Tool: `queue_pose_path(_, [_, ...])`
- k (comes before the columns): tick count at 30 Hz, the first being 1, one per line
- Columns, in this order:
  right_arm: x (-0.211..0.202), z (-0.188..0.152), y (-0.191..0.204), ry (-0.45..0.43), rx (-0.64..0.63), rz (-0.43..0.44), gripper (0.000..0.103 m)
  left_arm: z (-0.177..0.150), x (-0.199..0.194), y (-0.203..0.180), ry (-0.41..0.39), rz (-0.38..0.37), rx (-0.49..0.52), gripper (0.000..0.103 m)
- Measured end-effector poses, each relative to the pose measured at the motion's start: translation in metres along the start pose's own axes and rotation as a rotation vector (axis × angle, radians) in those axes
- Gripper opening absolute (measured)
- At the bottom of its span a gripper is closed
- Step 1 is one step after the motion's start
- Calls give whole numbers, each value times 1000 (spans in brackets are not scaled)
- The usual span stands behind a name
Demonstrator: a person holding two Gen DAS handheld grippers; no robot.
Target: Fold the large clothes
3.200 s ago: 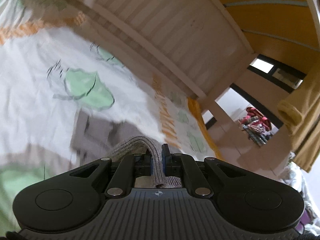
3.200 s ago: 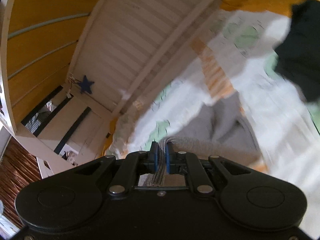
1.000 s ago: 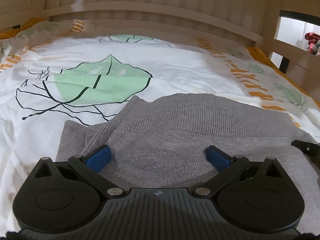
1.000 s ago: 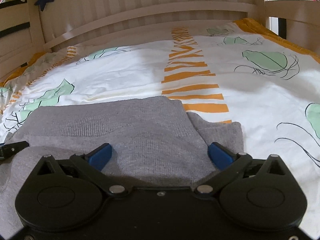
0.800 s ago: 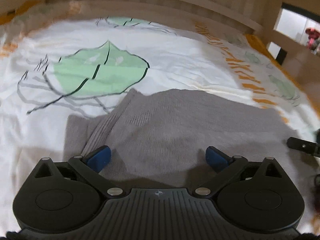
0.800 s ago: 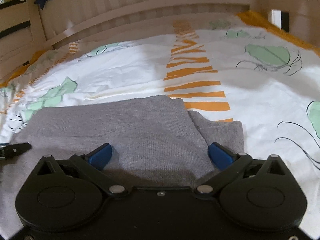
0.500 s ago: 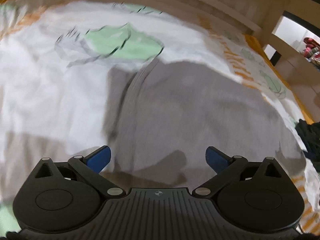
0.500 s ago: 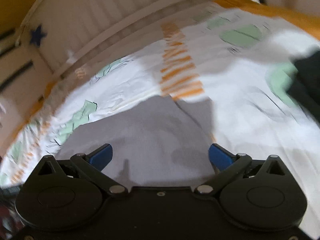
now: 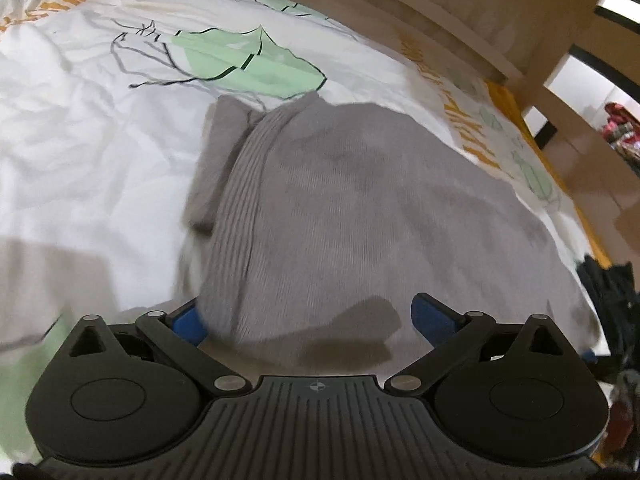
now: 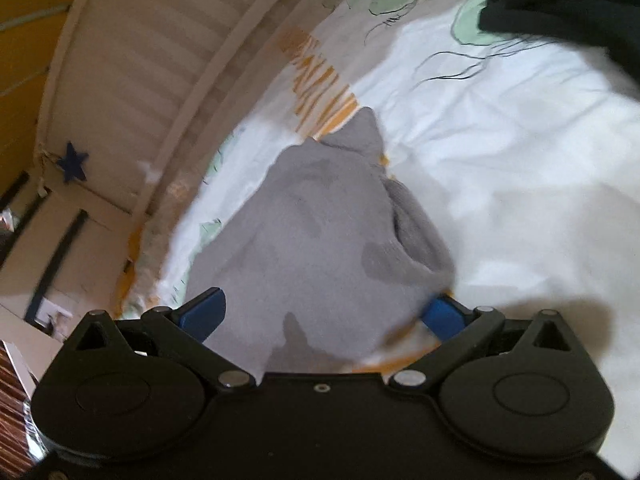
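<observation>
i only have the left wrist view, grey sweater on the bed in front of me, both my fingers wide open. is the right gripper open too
Observer: Yes, the right gripper is open, its jaws spread across the near edge of the grey sweater.
Operator: anything else on the bed over there
Observer: A dark garment lies on the white bedsheet, apart from the sweater, at the upper right of that view.
Operator: what's beyond the sweater on that side
Observer: A slatted bed rail, and a small dark blue star hangs near its end.
</observation>
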State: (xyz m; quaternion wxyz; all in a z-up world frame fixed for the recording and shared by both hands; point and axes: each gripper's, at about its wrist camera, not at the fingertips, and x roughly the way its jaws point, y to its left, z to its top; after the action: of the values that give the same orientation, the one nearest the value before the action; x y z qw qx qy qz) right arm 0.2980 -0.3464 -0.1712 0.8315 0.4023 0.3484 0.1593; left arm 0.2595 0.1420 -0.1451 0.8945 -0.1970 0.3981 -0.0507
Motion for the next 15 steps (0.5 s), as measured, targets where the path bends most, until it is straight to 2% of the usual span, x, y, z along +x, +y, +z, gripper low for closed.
queue_pose_path(5, [24, -2, 13, -16, -120, 3, 103, 11, 18, -1, -28, -12, -14, 102])
queue_pose_path(6, [25, -3, 14, -17, -133, -2, 102, 11, 16, -1, -32, -19, -21, 97])
queue_pose_path(7, [23, -5, 15, -21, -143, -14, 88, 9, 13, 1, -44, -28, -29, 88])
queue_pose_path(8, [20, -6, 15, -19, -149, -35, 70, 6, 10, 2, -56, -20, -33, 54])
queue_pose_path(9, [21, -6, 12, 0, -132, -82, 26, 5, 6, 4, -61, 10, -32, 24])
queue_pose_path(10, [22, -6, 6, 21, -101, -112, 15, 6, 3, 7, -58, 1, -35, 21])
queue_pose_path(11, [20, -6, 2, 17, -75, -87, 15, 7, 1, 11, -49, -30, -54, 16])
queue_pose_path(13, [12, -6, 7, -1, -87, -78, 15, 11, -8, 17, -31, -70, -101, 15])
queue_pose_path(15, [2, -5, 20, -14, -116, -68, 14, 14, -22, 16, -32, -96, -100, 14])
